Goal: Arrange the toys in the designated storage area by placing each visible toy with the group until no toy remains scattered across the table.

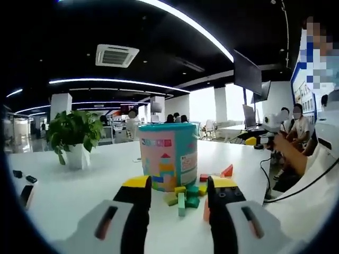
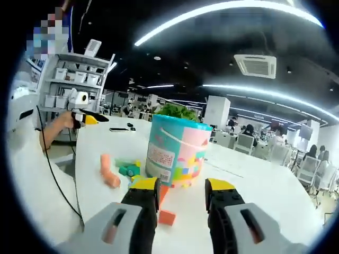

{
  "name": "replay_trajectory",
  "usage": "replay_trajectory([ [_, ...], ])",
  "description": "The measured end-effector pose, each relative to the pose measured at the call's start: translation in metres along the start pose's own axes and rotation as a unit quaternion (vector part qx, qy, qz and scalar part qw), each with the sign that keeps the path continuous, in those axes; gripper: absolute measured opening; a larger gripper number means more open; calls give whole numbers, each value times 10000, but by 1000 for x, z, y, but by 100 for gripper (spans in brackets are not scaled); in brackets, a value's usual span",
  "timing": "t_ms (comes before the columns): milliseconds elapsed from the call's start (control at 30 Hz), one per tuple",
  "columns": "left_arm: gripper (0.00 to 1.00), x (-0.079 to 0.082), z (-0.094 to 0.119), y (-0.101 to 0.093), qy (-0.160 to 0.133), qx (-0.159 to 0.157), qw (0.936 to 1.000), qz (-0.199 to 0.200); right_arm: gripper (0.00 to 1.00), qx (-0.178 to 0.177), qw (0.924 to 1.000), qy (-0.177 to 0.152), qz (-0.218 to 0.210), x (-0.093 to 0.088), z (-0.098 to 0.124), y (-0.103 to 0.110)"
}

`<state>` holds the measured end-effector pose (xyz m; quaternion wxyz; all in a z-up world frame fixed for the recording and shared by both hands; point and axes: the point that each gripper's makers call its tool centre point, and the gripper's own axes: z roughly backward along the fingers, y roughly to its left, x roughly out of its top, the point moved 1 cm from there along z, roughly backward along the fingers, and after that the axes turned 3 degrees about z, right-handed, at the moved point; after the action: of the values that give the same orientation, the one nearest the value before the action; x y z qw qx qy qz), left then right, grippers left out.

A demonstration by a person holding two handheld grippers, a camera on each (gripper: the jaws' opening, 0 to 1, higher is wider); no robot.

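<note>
A pink and teal toy bucket (image 1: 168, 155) stands on the white table (image 1: 79, 196). Loose blocks lie at its foot: green ones (image 1: 181, 202), a teal one (image 1: 192, 201) and a red wedge (image 1: 228, 171). My left gripper (image 1: 180, 186) is open just short of them, nothing between its jaws. From the other side, the bucket (image 2: 177, 153) has a peach piece (image 2: 108, 172), teal blocks (image 2: 127, 168) and an orange-red block (image 2: 167, 217) beside it. My right gripper (image 2: 181, 186) is open and empty in front of the bucket.
A potted plant (image 1: 74, 140) stands at the back left of the table, with small dark items (image 1: 24, 177) near the left edge. A hand holds another yellow-tipped gripper (image 1: 265, 138) at the table's side, seen again as a gripper (image 2: 85, 117) far left. A cable (image 1: 270, 180) hangs there. People sit behind.
</note>
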<state>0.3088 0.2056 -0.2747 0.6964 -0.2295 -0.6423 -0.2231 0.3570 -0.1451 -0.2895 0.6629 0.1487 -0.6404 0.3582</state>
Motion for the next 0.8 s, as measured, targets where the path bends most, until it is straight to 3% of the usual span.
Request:
replay_trajectory([
  [167,43,-4,1,4,93,65,9999,5,39,-148,9951,467,-854,-41,-17,4],
  [233,43,-2,2,3,58,50,10000,-22,38,-203,9919,288,-1223,-46,-21,8],
  [467,43,7,1,-2,-15,55,9999,-139,32,-308,9930,509,-1022,-59,-24,19],
  [800,43,3,0,-3,80,32,9999,-136,34,-261,9871,883,-1313,-82,-37,26],
])
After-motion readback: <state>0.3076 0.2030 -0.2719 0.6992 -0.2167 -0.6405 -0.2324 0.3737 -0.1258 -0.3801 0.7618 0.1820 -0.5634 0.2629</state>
